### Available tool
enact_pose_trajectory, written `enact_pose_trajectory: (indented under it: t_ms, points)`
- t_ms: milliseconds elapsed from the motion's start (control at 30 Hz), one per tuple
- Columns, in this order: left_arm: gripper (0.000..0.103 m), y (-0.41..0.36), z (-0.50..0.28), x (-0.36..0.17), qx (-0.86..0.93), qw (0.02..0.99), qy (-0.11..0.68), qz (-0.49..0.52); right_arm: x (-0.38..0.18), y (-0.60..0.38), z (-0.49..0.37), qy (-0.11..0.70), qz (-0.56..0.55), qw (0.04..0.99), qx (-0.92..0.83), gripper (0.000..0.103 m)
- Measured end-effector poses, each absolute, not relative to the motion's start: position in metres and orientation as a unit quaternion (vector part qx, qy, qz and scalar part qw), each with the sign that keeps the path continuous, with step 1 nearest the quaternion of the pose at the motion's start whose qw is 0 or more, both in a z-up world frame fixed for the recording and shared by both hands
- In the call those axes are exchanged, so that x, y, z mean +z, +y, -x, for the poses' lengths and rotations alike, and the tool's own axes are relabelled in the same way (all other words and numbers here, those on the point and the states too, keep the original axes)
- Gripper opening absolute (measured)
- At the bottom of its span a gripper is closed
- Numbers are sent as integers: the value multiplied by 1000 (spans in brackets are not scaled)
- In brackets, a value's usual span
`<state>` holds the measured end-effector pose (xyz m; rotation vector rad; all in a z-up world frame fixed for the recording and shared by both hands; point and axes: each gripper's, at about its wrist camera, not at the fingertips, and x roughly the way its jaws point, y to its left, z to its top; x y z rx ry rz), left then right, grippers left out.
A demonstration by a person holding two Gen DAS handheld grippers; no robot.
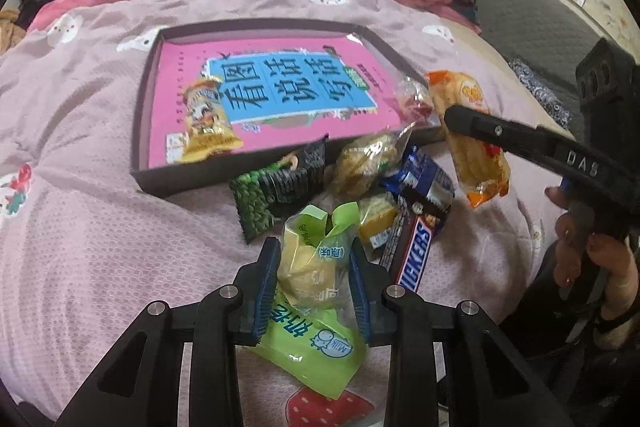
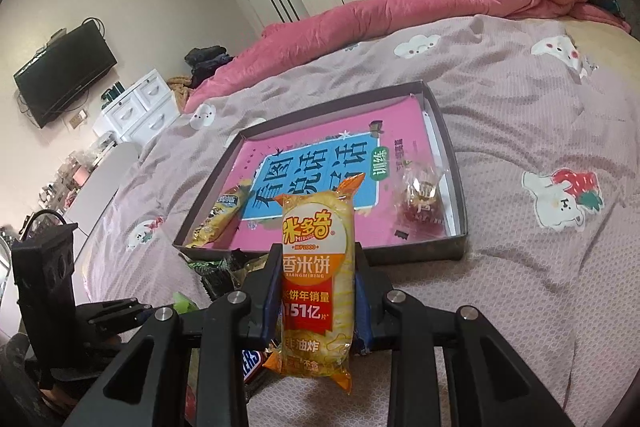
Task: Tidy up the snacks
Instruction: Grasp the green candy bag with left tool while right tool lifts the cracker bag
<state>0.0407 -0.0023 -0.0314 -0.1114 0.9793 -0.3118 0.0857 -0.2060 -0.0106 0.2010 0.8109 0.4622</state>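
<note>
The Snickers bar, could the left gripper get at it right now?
Probably not yet: the left gripper is shut on a green milk-candy bag. The Snickers bar lies close beside it, top exposed, so it's reachable once freed.

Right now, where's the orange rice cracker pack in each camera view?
Left wrist view: the rice cracker pack hangs at right, clamped in the right gripper, just past the tray's near right corner.
Right wrist view: it stands upright at centre, between the gripper's fingers.
Shared landmark: the dark tray holding the pink book.
</note>
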Motion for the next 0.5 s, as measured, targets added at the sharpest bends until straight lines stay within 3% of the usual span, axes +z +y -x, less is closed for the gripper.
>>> enact_pose_trajectory:
  t_ms: [500]
  points:
    - [34,12,-46,4,-122,889,433,82,5,-207,-82,360,-93,899,230,31]
